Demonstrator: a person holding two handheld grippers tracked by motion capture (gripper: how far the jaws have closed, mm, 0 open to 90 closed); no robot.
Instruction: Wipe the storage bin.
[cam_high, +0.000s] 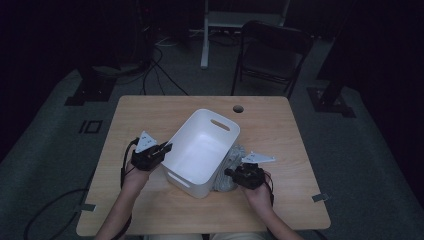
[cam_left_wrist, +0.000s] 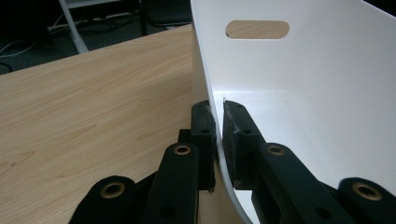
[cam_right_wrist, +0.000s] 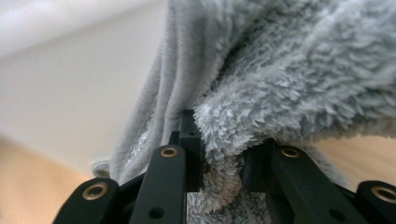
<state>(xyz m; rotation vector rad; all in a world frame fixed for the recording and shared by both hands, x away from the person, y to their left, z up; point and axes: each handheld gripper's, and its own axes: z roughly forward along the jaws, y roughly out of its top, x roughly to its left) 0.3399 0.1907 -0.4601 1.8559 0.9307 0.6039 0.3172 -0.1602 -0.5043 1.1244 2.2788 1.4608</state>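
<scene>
Dim overhead view, brighter blurred close-ups

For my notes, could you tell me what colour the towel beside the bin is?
Grey, a fluffy grey towel; the right gripper view shows it best.

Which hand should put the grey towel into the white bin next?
Right, probably. The right gripper is already shut on the grey towel beside the white bin, while the left gripper is clamped on the bin's wall, steadying it.
</scene>
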